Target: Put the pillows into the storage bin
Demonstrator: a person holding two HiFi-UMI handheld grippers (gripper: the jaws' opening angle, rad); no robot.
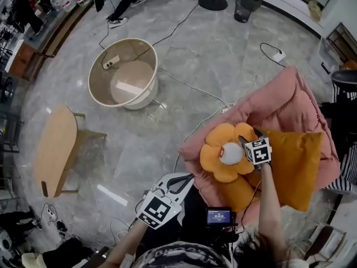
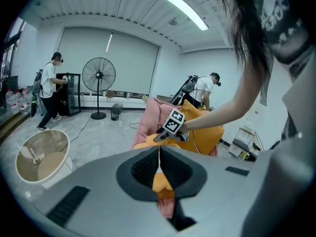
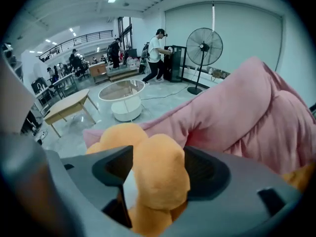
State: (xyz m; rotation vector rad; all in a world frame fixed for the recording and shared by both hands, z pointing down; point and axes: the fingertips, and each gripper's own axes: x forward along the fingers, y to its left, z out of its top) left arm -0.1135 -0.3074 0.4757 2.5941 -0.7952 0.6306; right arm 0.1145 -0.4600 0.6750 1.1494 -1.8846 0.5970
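Observation:
An orange flower pillow (image 1: 215,156) with a white centre lies on a big pink cushion (image 1: 284,99), next to a square orange pillow (image 1: 293,161). My right gripper (image 1: 241,145) is down on the flower pillow. In the right gripper view it (image 3: 158,174) stands open with one orange petal (image 3: 160,152) filling most of the gap. My left gripper (image 1: 187,178) hovers just short of the cushion's near edge, shut and empty (image 2: 159,162). The round beige storage bin (image 1: 126,39) stands on the floor at the upper left, also seen as (image 2: 42,154) in the left gripper view.
A low wooden bench (image 1: 56,149) stands left of me, below the bin. Cables (image 1: 189,88) run across the marble floor between bin and cushion. A standing fan (image 2: 98,75) and other people are at the far wall. A black waste basket (image 1: 248,4) sits beyond.

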